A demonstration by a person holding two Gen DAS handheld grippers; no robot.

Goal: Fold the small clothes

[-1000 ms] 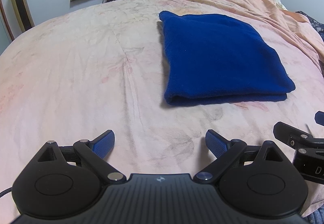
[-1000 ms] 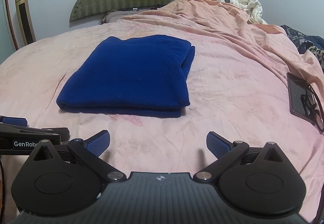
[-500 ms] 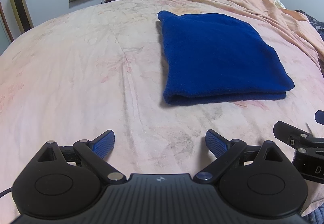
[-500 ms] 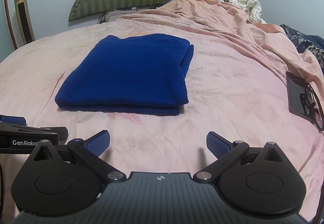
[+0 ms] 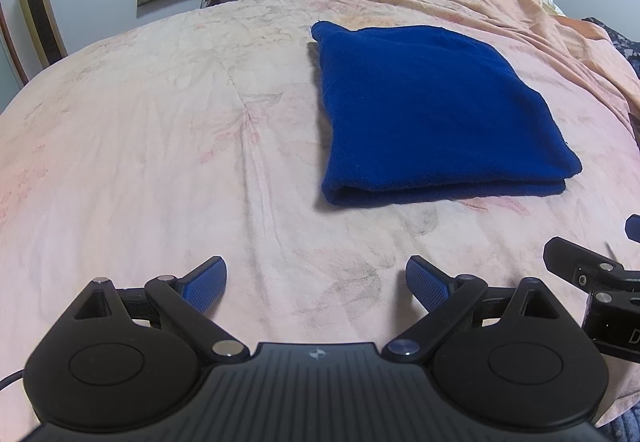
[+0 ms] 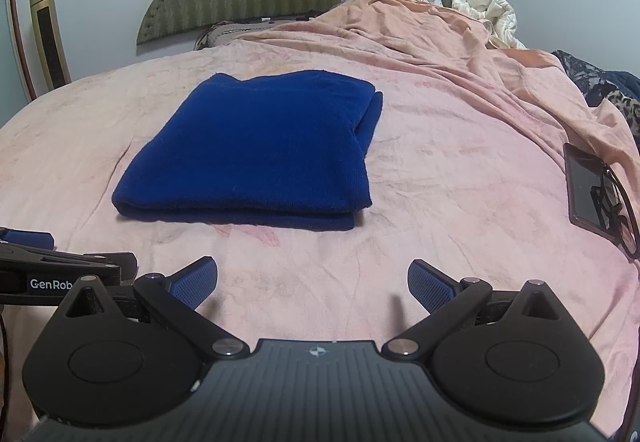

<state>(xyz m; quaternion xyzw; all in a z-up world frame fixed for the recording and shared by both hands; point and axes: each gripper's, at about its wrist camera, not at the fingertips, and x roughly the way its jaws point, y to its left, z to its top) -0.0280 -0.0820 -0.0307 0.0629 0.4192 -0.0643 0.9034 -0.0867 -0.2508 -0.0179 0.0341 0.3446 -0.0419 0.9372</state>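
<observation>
The deep-blue fleece garment [image 6: 256,146] lies folded into a neat, layered rectangle on the pink bedspread [image 6: 440,202], both the left gripper [image 5: 316,282] and the right gripper [image 6: 312,282] spread wide and empty.

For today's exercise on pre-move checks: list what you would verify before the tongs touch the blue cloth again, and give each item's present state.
1. Left tongs open, holding nothing: ok.
2. Right tongs open, holding nothing: ok.
3. Blue cloth lies folded flat on the bed: ok.
4. Cloth clear of both tongs, not touching: ok.
5. Phone and glasses on the bed's right edge, apart from the cloth: ok.
6. Layers inside the fold even: cannot tell.
</observation>
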